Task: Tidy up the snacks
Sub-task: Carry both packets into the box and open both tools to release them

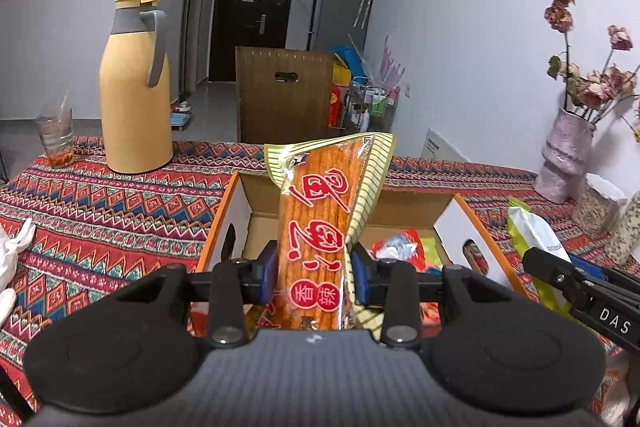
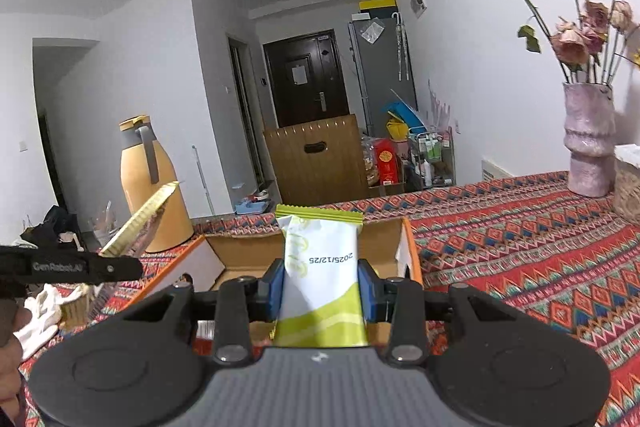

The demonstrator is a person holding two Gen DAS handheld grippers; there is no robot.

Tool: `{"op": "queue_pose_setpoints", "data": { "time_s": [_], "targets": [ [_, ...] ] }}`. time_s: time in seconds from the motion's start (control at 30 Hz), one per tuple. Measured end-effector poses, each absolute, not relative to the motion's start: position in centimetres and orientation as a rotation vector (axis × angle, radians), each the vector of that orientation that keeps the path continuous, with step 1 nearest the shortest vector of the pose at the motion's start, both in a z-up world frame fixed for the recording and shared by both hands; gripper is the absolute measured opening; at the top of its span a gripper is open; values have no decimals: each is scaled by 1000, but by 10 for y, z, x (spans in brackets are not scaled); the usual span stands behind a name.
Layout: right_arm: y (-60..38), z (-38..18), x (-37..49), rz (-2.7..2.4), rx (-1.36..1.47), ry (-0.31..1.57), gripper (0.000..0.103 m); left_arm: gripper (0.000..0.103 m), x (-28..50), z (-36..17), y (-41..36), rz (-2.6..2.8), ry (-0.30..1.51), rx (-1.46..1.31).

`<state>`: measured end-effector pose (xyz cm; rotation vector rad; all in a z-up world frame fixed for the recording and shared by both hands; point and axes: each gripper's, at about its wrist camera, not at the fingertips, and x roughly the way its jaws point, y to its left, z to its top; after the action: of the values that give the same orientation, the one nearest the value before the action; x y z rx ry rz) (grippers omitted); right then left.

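Note:
My left gripper (image 1: 314,275) is shut on a long orange spicy-strip snack packet (image 1: 320,227) with yellow striped edges, held upright above an open cardboard box (image 1: 236,215). Other snack packets (image 1: 400,247) lie inside the box. My right gripper (image 2: 322,289) is shut on a white and green snack packet (image 2: 320,267), held upright above the same box (image 2: 408,247). The right gripper and its packet also show at the right of the left wrist view (image 1: 532,231). The left gripper's packet shows at the left of the right wrist view (image 2: 140,223).
The table has a red patterned cloth (image 1: 100,207). A yellow thermos jug (image 1: 134,87) and a glass (image 1: 56,139) stand at the back left. A pink vase with dried flowers (image 2: 588,147) and a woven basket (image 2: 628,187) stand at the right. White cloth (image 1: 12,255) lies at the left.

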<state>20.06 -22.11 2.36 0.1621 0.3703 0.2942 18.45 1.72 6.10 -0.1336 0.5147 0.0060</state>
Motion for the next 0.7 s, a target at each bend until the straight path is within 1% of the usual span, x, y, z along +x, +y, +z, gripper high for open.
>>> {"op": "queue_pose_setpoints", "data": {
  "time_s": [0.3, 0.7],
  "targets": [
    [-201, 21, 250, 300, 143, 398, 36, 37, 225, 61, 16, 62, 495, -145],
    [-196, -13, 284, 238, 131, 431, 36, 37, 261, 17, 24, 111, 558, -130]
  ]
}}
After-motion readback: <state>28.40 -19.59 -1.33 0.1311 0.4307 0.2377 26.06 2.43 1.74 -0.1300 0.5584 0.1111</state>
